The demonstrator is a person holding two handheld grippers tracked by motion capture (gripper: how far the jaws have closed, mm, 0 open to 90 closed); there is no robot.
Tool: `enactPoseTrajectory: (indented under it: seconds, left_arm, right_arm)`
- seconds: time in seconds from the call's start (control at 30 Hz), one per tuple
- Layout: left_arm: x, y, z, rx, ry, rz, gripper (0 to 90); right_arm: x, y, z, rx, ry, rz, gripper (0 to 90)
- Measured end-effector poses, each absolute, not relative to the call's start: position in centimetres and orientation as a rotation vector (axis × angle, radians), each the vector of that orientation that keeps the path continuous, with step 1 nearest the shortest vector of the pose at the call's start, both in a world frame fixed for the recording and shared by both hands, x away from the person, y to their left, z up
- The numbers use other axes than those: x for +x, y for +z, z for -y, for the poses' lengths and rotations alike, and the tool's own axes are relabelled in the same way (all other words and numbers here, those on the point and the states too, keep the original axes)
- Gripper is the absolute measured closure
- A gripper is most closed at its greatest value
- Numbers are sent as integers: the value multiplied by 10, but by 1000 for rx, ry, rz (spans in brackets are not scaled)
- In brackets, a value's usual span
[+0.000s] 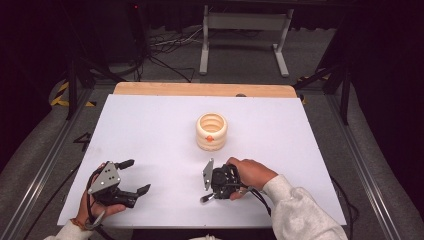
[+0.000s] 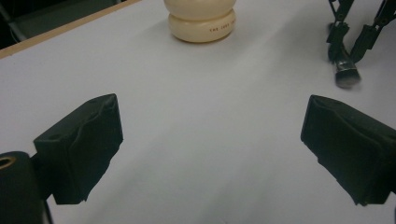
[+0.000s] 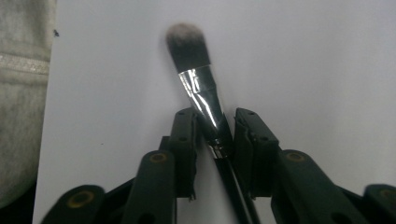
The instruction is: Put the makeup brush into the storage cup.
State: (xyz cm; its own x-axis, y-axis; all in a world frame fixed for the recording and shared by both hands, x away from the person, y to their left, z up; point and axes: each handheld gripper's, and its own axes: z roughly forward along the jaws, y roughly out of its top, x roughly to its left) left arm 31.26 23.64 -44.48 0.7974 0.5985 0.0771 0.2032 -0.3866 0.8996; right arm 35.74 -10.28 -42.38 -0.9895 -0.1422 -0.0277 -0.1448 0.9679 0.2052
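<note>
Clamped between the right gripper jaws, a makeup brush lies on the white table, its bristle head jutting toward the person's edge, near the cream ribbed cup. Both pads bite the shiny ferrule (a slick, tapered spot), so I judge the brush could pivot or slide out when lifted. Well apart, the left gripper rests on the table, jaws wide and empty.

I work in a lab; behind my white table cables sprawl over grey floor beside a metal stand; black curtains surround it.
</note>
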Motion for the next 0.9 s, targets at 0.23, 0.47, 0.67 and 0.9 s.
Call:
enactPoseTrajectory:
  seconds: [0.23,0.47,0.67,0.9]
  left_arm:
    - [313,-445,-237,1957,484,-607,68]
    - [314,-445,-238,1948,486,-613,69]
    - [314,-445,-239,1944,486,-619,69]
    - [314,-445,-239,1941,487,-619,69]
  right_arm:
    - [350,-423,114,-179,425,-3022,800]
    - [349,-414,127,-96,602,-2939,802]
    - [349,-399,143,27,810,-2818,803]
    - [349,-393,153,124,965,-2725,804]
